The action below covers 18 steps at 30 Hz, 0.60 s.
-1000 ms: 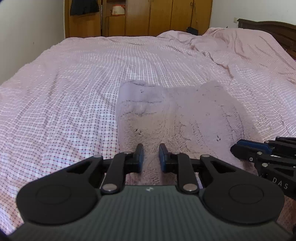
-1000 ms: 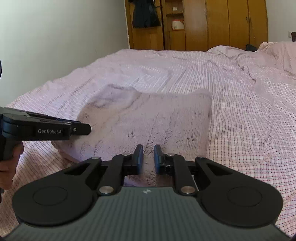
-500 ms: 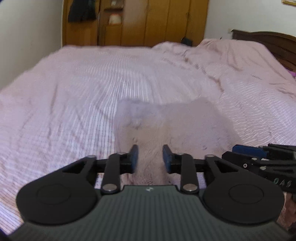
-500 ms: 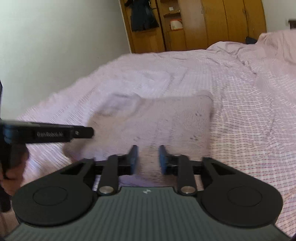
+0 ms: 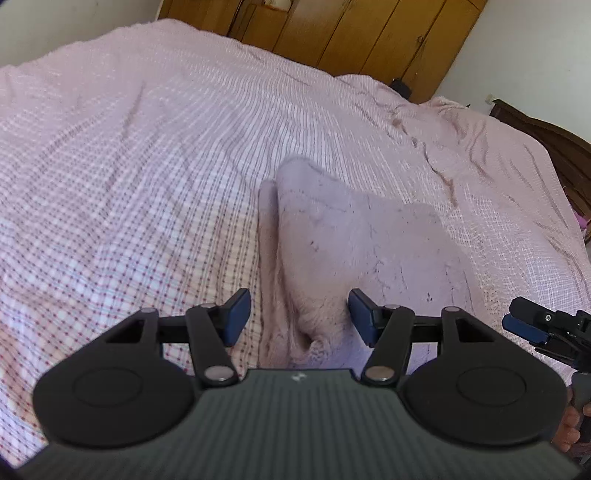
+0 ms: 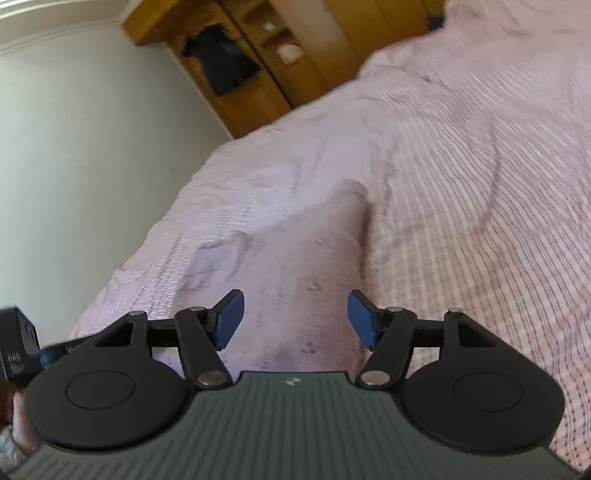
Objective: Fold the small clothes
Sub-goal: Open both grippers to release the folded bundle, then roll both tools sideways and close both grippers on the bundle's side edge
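Observation:
A small pale lilac fuzzy garment (image 5: 362,240) lies folded on the pink checked bed sheet (image 5: 129,184). My left gripper (image 5: 300,318) hovers over its near left edge, jaws opening. The cloth lies between and below the blue pads (image 5: 236,317), which do not press on it. In the right wrist view the same garment (image 6: 295,266) stretches away, blurred. My right gripper (image 6: 295,319) stands above its near edge, jaws opening and gripping nothing. The right gripper's tip (image 5: 532,325) also shows at the left wrist view's right edge. The left gripper's body (image 6: 18,350) sits at the right wrist view's left edge.
The sheet (image 6: 480,184) covers the whole bed, with rumpled folds toward the far right (image 5: 424,140). A wooden wardrobe (image 5: 369,33) lines the far wall, with a dark garment (image 6: 221,62) hanging on it. A dark headboard (image 5: 546,136) is at the right, a white wall (image 6: 74,147) at the left.
Both grippers' jaws have spread from nearly shut to wide apart, letting go of the garment's near edge. Both views have rolled, and the grippers have shifted over the cloth.

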Tool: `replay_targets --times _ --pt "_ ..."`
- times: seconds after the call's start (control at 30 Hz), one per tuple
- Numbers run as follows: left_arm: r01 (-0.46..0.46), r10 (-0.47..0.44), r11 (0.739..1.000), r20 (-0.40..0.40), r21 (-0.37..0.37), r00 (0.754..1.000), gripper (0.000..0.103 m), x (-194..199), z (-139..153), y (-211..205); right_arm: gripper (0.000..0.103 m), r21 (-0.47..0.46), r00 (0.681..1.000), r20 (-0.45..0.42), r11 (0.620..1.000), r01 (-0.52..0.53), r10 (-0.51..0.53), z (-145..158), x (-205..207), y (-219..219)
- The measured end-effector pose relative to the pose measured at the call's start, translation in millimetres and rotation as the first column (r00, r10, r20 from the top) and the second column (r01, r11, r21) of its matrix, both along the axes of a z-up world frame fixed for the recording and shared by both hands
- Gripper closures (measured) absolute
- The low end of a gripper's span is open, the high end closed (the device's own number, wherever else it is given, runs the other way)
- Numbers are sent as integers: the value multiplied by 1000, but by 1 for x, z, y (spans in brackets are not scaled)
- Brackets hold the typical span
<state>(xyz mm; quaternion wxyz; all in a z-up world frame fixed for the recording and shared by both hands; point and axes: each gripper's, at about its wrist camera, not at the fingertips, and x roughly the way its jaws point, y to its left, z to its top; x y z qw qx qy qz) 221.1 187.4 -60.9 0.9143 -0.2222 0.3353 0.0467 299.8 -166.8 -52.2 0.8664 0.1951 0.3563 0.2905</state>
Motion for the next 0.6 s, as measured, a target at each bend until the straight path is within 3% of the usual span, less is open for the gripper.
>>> replay_targets --times 0.1,0.13,0.2,0.4,0.6 --pt "25 -30 995 -51 -95 998 42 5 -11 3 33 -33 999 -39 999 -1 0 -7 5 2" --pt "30 -42 987 -74 -157 996 37 7 -19 7 33 -32 998 -60 999 -10 8 -12 4 3" --pt "20 -39 977 -88 -211 995 32 8 -27 12 33 -2 993 -117 1000 -25 25 -23 8 4" --pt "16 -34 951 -54 -309 998 31 8 -38 24 30 162 959 -277 987 -8 53 -54 19 0" --pt "41 -44 936 0 -350 999 29 25 -46 29 27 322 940 -328 947 17 95 -81 33 -4"
